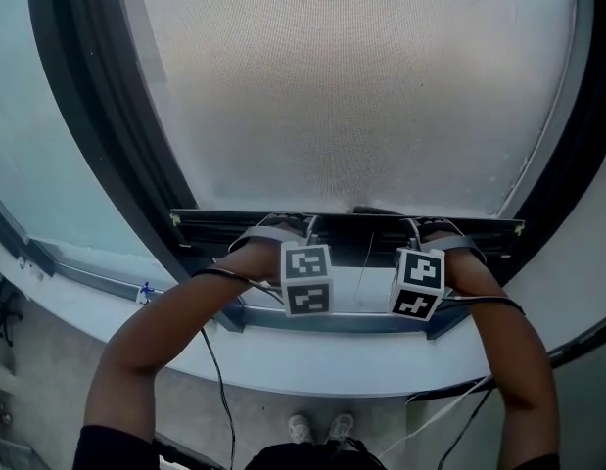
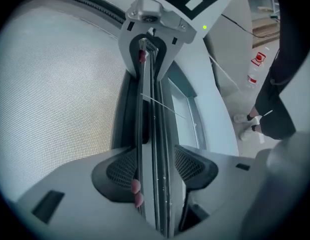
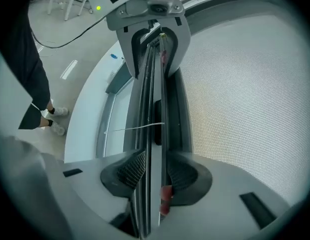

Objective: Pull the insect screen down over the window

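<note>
Grey mesh insect screen (image 1: 351,96): its black bottom bar (image 1: 347,225) lies crosswise, clamped by left gripper (image 2: 153,171) and right gripper (image 3: 155,171) (2 grips, seemingly firm), white sill (image 1: 312,358) below.

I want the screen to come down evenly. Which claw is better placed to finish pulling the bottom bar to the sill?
Neither clearly: the left claw and right claw are both clamped on the bottom bar, level, either side of its middle. Probably pull with both together.
</note>
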`<state>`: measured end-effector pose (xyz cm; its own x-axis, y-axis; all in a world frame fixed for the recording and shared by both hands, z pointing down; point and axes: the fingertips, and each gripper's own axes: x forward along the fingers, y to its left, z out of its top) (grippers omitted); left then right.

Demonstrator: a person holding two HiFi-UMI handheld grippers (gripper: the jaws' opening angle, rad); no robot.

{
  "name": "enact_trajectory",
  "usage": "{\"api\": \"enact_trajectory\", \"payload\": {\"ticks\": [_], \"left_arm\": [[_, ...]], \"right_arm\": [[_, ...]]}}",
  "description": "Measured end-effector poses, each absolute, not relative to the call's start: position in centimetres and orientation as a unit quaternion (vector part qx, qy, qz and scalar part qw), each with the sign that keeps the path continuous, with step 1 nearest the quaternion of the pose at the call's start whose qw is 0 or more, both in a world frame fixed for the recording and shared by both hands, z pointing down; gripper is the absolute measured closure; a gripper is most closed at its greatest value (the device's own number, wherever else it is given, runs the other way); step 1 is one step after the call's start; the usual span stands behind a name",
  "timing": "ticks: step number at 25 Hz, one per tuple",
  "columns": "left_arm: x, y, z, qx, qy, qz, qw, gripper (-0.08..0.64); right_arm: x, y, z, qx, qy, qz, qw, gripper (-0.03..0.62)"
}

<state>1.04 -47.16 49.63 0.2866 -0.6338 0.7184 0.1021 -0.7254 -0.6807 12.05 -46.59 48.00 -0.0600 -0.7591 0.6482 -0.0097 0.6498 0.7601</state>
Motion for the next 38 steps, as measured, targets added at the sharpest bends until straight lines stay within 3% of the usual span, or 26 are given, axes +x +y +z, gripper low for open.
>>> {"api": "enact_trajectory", "payload": {"ticks": [14, 38], "left_arm": [[1.0, -47.3, 55.6, -0.741, 0.157, -0.583, 0.293, 0.324], [0.8, -46.9, 56.4, -0.75, 0.154, -0.572, 0.295, 0.328]], "right_arm": [[12.0, -46.8, 54.0, 0.269, -0.672, -0.267, 0.636, 0.454], [11.9, -46.3, 54.9, 0.262, -0.67, -0.259, 0.645, 0.454]]}}
